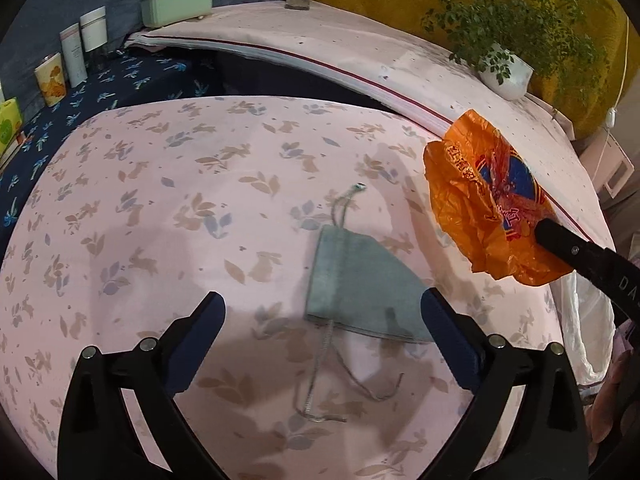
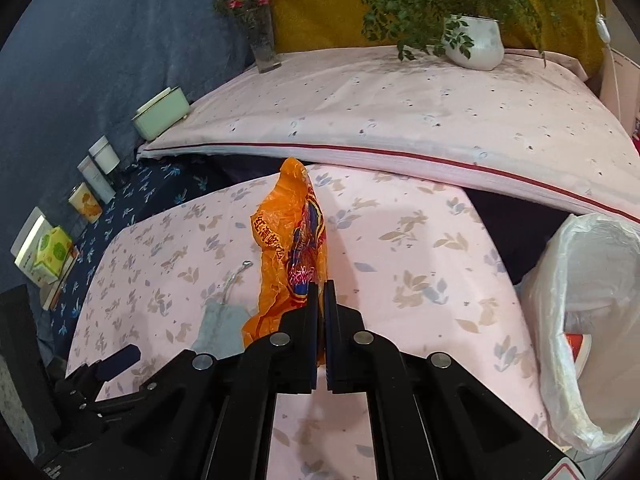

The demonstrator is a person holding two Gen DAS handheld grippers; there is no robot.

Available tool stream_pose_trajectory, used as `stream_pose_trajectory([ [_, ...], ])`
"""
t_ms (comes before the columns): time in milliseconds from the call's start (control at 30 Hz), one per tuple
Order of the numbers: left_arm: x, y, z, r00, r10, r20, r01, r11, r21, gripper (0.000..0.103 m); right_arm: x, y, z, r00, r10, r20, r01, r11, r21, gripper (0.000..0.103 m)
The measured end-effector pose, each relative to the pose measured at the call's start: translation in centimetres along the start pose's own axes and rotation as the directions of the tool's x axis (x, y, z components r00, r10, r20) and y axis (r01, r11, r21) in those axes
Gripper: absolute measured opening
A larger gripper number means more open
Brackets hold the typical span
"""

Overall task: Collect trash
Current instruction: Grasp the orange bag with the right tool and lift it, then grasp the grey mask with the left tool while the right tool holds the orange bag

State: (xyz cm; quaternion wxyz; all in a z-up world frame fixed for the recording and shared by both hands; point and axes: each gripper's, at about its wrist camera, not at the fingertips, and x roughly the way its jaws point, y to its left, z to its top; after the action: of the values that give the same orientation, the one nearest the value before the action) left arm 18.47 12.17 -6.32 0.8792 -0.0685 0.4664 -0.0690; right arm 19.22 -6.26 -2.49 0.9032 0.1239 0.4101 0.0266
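My right gripper (image 2: 321,286) is shut on a crumpled orange plastic bag (image 2: 290,240) and holds it up above the pink floral table; the bag also shows in the left wrist view (image 1: 486,200), at the right. A grey drawstring pouch (image 1: 360,292) lies flat on the table, its cord trailing forward. My left gripper (image 1: 322,308) is open and empty, hovering just over the pouch with the right finger (image 1: 448,336) above its corner. In the right wrist view the pouch (image 2: 218,330) lies left of the bag. A bin with a white liner (image 2: 592,320) stands at the table's right.
A raised white-covered surface (image 2: 400,112) lies behind the table with a potted plant (image 2: 476,42), a flower vase (image 2: 262,44) and a pale green box (image 2: 162,118). Several jars and boxes (image 2: 86,200) stand along the dark blue cloth at left.
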Motion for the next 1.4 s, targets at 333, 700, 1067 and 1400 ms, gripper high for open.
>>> stream_pose_trajectory([
  [333, 3.5, -3.0, 0.5, 0.998, -0.002, -0.059, 0.003, 1.0, 0.029, 0.094, -0.7, -3.9, -1.3, 0.999, -0.029, -0.017, 0.03, 0.997, 0.07, 0.003],
  [700, 4.0, -3.6, -0.3, 0.998, 0.035, -0.055, -0.031, 0.998, 0.057, 0.068, -0.4, -4.4, -2.9, 0.999, -0.015, -0.048, 0.018, 0.997, 0.078, 0.003],
  [1067, 3.0, -4.2, -1.1, 0.996, -0.021, -0.081, 0.023, 0.999, 0.026, 0.014, -1.7, -4.5, -3.7, 0.999, 0.005, -0.044, -0.001, 0.997, 0.075, 0.003],
  [1400, 0.6, -7.5, -1.8, 0.992, -0.091, -0.085, 0.095, 0.994, 0.053, 0.013, -4.8, -5.8, -3.7, 1.0, 0.01, 0.01, -0.011, 0.996, 0.091, 0.003],
])
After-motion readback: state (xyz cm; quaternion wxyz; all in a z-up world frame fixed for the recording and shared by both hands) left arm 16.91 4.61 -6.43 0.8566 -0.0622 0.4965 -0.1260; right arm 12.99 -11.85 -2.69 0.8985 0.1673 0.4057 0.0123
